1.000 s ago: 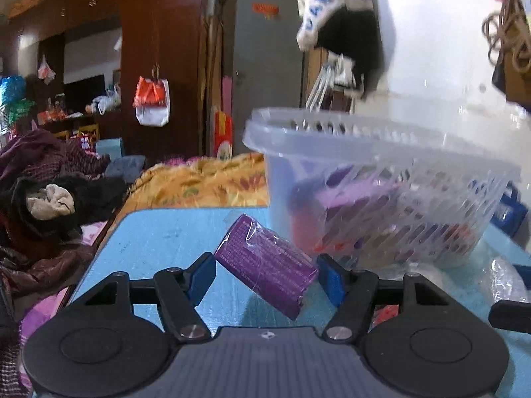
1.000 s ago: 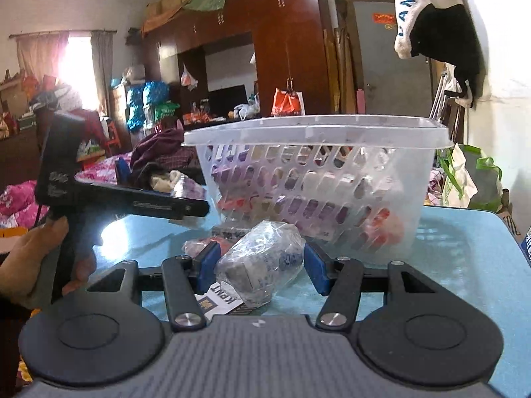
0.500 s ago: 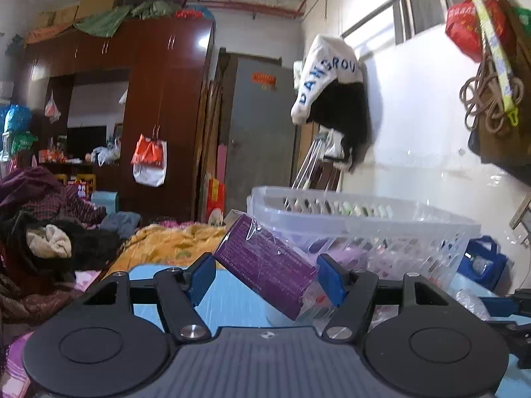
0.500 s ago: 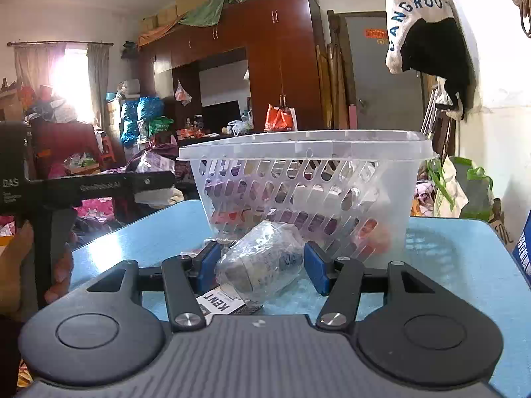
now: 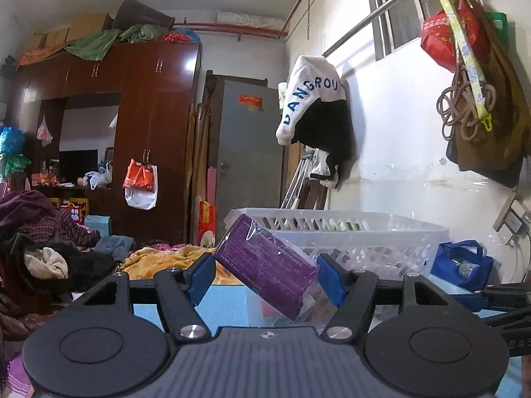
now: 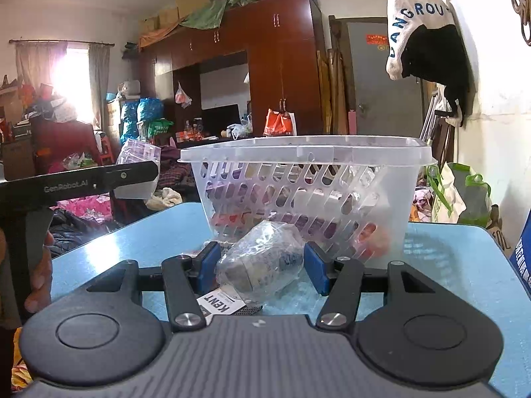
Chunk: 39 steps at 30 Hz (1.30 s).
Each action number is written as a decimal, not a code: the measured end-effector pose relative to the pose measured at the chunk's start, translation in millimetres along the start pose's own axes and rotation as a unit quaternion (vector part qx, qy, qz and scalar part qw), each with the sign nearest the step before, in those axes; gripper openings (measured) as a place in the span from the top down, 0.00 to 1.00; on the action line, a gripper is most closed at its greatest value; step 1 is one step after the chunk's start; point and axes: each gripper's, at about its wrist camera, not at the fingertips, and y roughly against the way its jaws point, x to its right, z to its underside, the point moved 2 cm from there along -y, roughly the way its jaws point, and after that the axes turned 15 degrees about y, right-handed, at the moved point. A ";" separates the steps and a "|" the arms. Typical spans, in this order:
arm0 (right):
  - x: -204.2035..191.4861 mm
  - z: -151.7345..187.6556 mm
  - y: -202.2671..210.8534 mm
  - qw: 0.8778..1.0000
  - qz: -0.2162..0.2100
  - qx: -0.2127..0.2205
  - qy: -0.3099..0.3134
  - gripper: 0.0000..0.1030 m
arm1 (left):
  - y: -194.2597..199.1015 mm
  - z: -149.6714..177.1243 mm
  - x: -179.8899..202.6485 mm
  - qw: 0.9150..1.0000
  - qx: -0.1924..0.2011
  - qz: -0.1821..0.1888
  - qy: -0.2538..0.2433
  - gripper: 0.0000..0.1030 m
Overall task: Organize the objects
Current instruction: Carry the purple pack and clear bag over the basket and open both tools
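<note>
My left gripper (image 5: pixel 265 277) is shut on a purple box wrapped in clear film (image 5: pixel 265 265) and holds it tilted in the air, near the rim height of the white perforated basket (image 5: pixel 365 232). My right gripper (image 6: pixel 260 267) is shut on a clear plastic-wrapped bundle (image 6: pixel 262 262) low over the blue table (image 6: pixel 464 265), just in front of the basket (image 6: pixel 305 179). The basket holds several wrapped packets. The left gripper's body (image 6: pixel 83 185) and the purple box (image 6: pixel 139 156) show at the left in the right wrist view.
A KENT-labelled pack (image 6: pixel 220 305) lies on the table under my right gripper. A blue bag (image 5: pixel 461 262) stands right of the basket. Clothes piles (image 5: pixel 43 258) lie left of the table. A jacket (image 5: pixel 315 112) hangs on the wall behind.
My left gripper has risen with the purple box from table height to the basket's rim height. My right gripper has lifted slightly with the bundle held.
</note>
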 end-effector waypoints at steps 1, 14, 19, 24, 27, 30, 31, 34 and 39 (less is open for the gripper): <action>0.2 -0.4 0.9 1.000 0.000 0.001 0.001 0.43 | 1.8 -0.7 1.0 1.000 0.001 0.002 -0.001 0.32; 53.7 -99.1 8.5 0.993 0.091 0.032 0.069 0.43 | -45.4 -75.8 52.4 0.998 -0.053 0.027 -0.002 0.32; 81.2 -120.3 -47.6 0.994 0.080 -0.006 0.068 0.43 | -104.6 -88.8 61.1 0.995 -0.097 -0.004 0.003 0.31; 84.6 -111.5 -67.3 0.995 0.069 -0.005 0.076 0.09 | -146.9 -76.6 45.2 0.989 -0.139 0.013 0.045 0.18; 83.3 -102.5 -51.7 0.995 0.074 0.006 0.070 0.04 | -151.3 -66.8 40.8 0.986 -0.156 0.007 0.055 0.17; 85.9 -92.0 -22.8 0.997 0.055 0.036 0.032 0.00 | -126.5 -60.1 43.3 0.989 -0.139 0.019 0.042 0.17; 86.5 -86.9 -13.6 0.998 0.046 0.046 0.018 0.00 | -111.1 -57.2 44.7 0.991 -0.125 0.024 0.034 0.17; 75.5 -61.1 7.1 0.999 0.031 0.031 -0.011 0.00 | -64.4 -41.6 49.2 0.995 -0.096 0.040 0.012 0.07; 27.9 -11.9 -5.5 0.996 -0.005 -0.086 0.018 0.00 | -36.3 -1.8 34.1 0.986 -0.156 0.054 0.037 0.06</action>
